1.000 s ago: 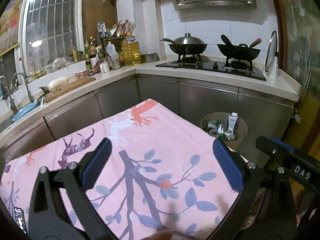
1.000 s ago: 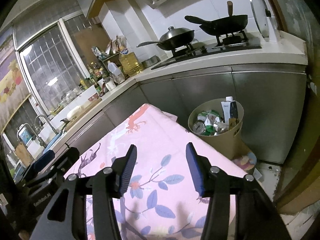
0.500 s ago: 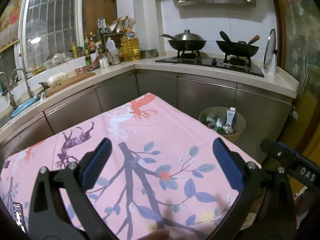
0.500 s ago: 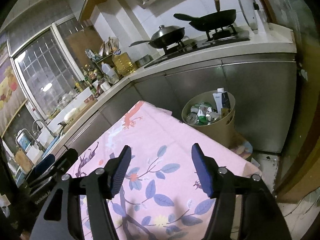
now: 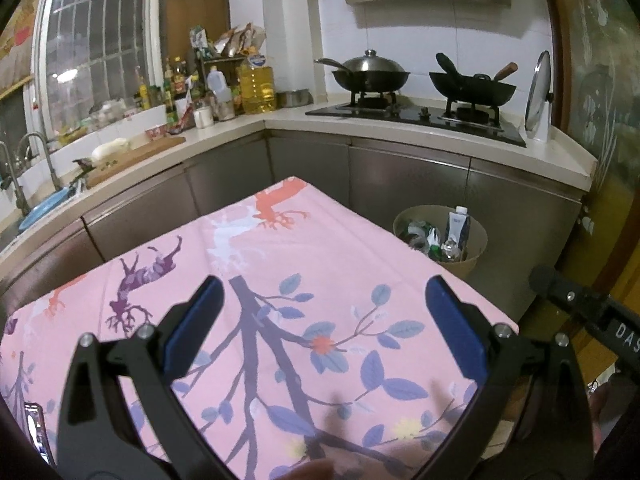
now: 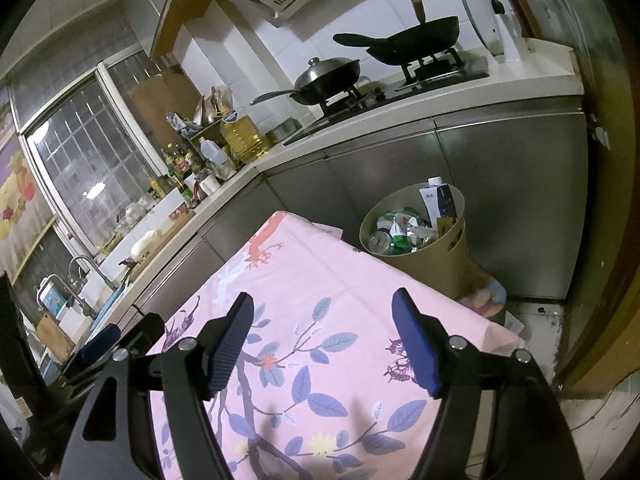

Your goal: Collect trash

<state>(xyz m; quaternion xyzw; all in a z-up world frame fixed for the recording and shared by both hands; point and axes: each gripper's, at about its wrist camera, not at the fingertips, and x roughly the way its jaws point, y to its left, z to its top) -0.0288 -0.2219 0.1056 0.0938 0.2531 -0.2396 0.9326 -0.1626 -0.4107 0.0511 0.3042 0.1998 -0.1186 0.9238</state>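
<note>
A: How far along does the trash collecting look?

B: Close to done, I'd judge. The trash bin [image 6: 416, 236] stands on the floor beside the far right corner of the tabletop [image 6: 320, 280], against the steel cabinets below the stove, and it is filled to the rim. A carton [image 6: 438, 200] sticks up at the back of the bin, with crushed cans and wrappers [image 6: 394, 232] packed in front of it.

A: Anything left on the tabletop near the bin?

B: No loose trash that I can see. The pink floral cloth shows bare from the bin's corner back to the near edge. What lies at the near left edge, far from the bin, is dark and cut off, so I cannot tell what it is.

A: And the grippers?

B: The left hand-held gripper [image 5: 320, 320] is spread wide, nothing between its blue pads. The right hand-held gripper [image 6: 322, 340] is also wide apart and carries nothing. Both hover over the cloth, well short of the bin.
</note>
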